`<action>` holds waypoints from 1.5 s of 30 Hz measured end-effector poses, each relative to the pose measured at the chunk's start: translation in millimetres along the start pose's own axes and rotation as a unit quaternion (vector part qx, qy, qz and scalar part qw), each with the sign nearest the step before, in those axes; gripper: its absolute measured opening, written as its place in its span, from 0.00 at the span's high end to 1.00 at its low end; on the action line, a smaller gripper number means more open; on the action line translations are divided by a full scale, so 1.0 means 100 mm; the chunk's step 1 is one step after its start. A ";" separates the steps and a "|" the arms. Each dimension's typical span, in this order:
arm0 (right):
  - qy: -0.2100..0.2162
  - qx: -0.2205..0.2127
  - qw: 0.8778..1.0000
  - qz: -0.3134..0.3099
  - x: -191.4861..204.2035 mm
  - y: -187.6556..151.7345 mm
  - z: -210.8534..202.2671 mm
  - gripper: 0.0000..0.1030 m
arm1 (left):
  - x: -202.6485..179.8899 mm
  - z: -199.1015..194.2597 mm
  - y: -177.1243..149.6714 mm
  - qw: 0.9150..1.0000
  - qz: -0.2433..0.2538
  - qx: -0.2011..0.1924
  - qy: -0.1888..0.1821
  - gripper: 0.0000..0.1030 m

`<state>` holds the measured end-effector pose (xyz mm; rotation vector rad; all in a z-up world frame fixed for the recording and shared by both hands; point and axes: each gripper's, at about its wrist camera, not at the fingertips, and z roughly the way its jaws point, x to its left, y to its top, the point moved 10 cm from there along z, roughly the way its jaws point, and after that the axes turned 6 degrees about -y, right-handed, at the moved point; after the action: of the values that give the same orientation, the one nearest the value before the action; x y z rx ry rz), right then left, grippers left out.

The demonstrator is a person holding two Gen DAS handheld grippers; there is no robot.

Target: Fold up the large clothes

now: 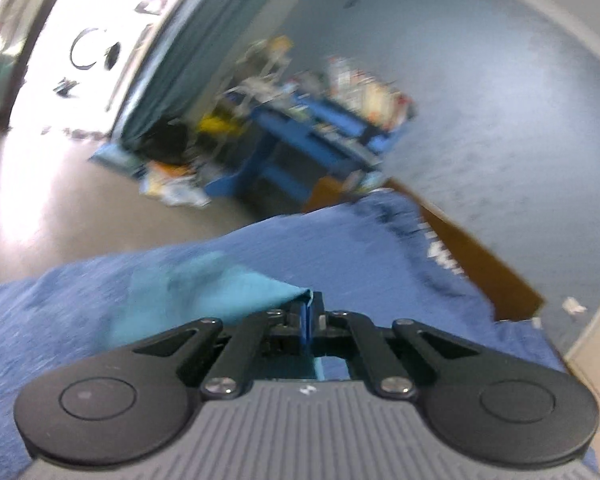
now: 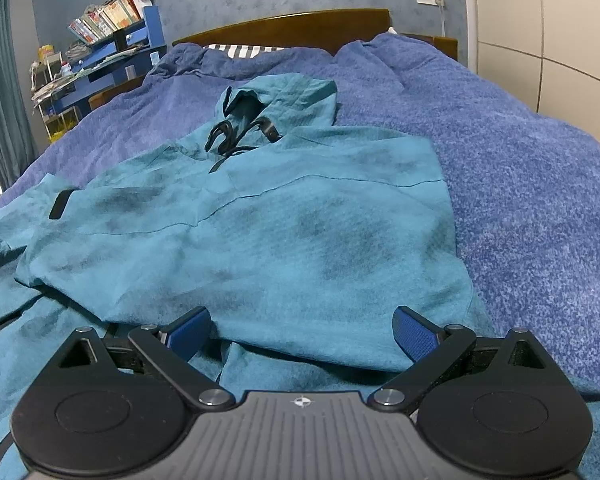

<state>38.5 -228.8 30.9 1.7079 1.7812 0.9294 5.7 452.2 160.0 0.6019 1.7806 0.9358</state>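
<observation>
Left gripper [image 1: 309, 310] pinching teal hoodie [image 1: 204, 292] edge; right gripper [image 2: 302, 330] spread over hoodie hem on bed [image 2: 540, 184]

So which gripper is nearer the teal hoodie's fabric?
Left. The left gripper is shut on a fold of the teal hoodie, lifting it; the right gripper hovers open over the hem, pads apart.

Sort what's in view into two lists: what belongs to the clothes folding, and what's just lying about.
For the folding:
- teal hoodie, spread on the bed
- left gripper, shut on a corner of teal cloth
- right gripper, open over the hem
- blue bedspread, the work surface

Lying about:
- blue shelf of books
- striped pillow
- wooden headboard
</observation>
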 end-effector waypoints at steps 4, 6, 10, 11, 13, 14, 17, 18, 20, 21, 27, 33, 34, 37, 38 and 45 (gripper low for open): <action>0.002 -0.003 1.000 0.010 -0.02 0.02 -0.01 0.05 | -0.80 -0.04 0.17 0.997 0.045 -0.015 -0.060 1.00; 0.004 -0.005 1.000 0.017 -0.02 0.04 -0.02 0.05 | -1.24 -0.07 0.18 0.993 0.067 -0.016 -0.093 1.00; 0.009 -0.010 0.999 0.032 -0.05 0.07 -0.05 0.05 | -2.07 -0.11 0.03 0.982 0.113 -0.006 -0.151 1.00; 0.010 -0.011 0.999 0.037 -0.05 0.08 -0.05 0.05 | -2.26 -0.12 -0.04 0.979 0.122 -0.002 -0.164 1.00; 0.013 -0.013 0.999 0.046 -0.08 0.09 -0.06 0.05 | -2.60 -0.14 -0.21 0.973 0.137 0.009 -0.188 1.00; 0.014 -0.015 0.999 0.049 -0.09 0.10 -0.07 0.05 | -2.77 -0.14 -0.33 0.969 0.143 0.015 -0.199 1.00; 0.016 -0.018 0.998 0.059 -0.11 0.12 -0.08 0.05 | -3.22 -0.15 -0.70 0.959 0.162 0.036 -0.229 1.00; 0.016 -0.019 0.998 0.062 -0.11 0.13 -0.09 0.05 | -3.36 -0.15 -0.85 0.955 0.172 0.043 -0.237 1.00; 0.017 -0.020 0.997 0.067 -0.12 0.13 -0.09 0.05 | -3.58 -0.15 -1.14 0.950 0.186 0.054 -0.247 1.00; 0.017 -0.021 0.997 0.069 -0.13 0.13 -0.09 0.05 | -3.70 -0.14 -1.32 0.947 0.189 0.063 -0.253 1.00; 0.018 -0.022 0.996 0.082 -0.16 0.14 -0.10 0.05 | -4.19 -0.19 -2.59 0.926 0.251 0.121 -0.255 1.00; 0.018 -0.022 0.996 0.086 -0.16 0.14 -0.10 0.05 | -4.36 -0.24 -4.00 0.894 0.311 0.206 -0.246 1.00; 0.018 -0.022 0.996 0.087 -0.17 0.13 -0.10 0.05 | -4.36 -0.28 -4.20 0.890 0.314 0.221 -0.246 1.00; 0.018 -0.022 0.996 0.087 -0.16 0.14 -0.10 0.04 | -4.28 -0.23 -4.58 0.875 0.316 0.269 -0.248 0.99; 0.019 -0.021 0.996 0.086 -0.16 0.13 -0.10 0.04 | -4.24 -0.21 -4.68 0.869 0.320 0.284 -0.248 0.98; 0.020 -0.020 0.996 0.083 -0.14 0.12 -0.10 0.05 | -3.90 -0.28 -5.07 0.839 0.337 0.342 -0.255 0.74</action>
<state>40.2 -244.2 45.4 1.8466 1.6523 1.0687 138.3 -142.2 -37.2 1.8443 1.3701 0.4510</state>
